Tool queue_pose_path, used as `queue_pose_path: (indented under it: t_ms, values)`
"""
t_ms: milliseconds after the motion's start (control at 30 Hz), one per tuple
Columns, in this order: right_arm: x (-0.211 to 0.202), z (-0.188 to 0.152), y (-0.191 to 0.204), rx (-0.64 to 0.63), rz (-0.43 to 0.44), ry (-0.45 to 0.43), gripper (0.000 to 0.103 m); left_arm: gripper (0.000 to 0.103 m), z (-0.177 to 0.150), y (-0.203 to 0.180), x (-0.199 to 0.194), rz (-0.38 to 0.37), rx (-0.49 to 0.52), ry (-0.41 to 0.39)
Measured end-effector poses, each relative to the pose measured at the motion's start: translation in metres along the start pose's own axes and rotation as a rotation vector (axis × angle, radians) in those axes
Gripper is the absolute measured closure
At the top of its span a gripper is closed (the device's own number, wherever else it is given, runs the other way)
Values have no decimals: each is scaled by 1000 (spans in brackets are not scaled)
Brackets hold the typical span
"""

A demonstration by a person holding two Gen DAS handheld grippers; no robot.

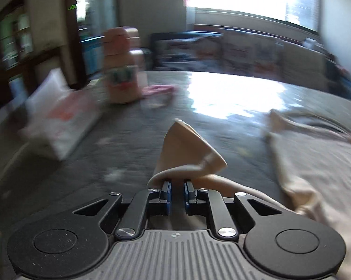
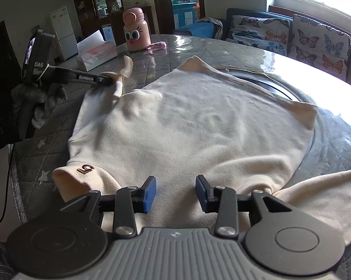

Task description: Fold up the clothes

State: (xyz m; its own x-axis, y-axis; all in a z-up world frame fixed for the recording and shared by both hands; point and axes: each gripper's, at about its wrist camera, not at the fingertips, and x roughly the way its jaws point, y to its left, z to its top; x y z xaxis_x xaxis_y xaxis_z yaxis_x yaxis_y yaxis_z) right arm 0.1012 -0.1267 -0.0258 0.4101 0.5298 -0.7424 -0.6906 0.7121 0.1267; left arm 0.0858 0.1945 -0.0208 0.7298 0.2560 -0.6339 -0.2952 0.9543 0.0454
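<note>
Soft, light cream sweater (image 2: pixel 187 126) is pinched at the sleeve cuff (image 1: pixel 189 154) by the left claw (image 1: pixel 177 186), best gripped at cuffs or hem; right claw (image 2: pixel 175 192), lower frame, is held apart, empty.

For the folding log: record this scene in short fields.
garment: cream long-sleeved fleece top, spread flat
surface: grey quilted star-print table cover
left hand-held gripper: shut on the top's sleeve cuff, lifted
right hand-held gripper: open, above the top, nothing between jaws
background: pink cartoon-face flask, white tissue box
</note>
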Motion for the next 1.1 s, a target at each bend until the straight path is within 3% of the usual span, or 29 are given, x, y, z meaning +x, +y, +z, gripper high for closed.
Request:
queue_pose_path:
  t_ms: [133,200,367,467,533,567,667,967,1100]
  values:
    - [1,0,1,-9,-1,2,62,87,1,32,1,85,-78,12]
    - [0,-1,2,-12,-1,3,61,86,0,47,-3,93,-114,16]
    - [0,-3,5,-18,0,4,55,63,-3,62,-11,94,-147,3]
    - [0,0,8,-24,-1,4,54,62,-1,62,-7,81,-157,11]
    - [-1,1,10,-29,1,-2,54,64,0,58,-2,62,-156,19]
    - [-3,3,14,-37,5,-10,54,70,0,56,0,53,-148,18]
    - [-8,8,24,-64,32,-34,54,97,1,50,2,49,-122,9]
    - [7,23,83,-254,188,-47,49,99,-4,58,-24,100,-144,-34]
    - [23,16,101,-329,185,-23,53,99,-6,63,-39,108,-147,-54]
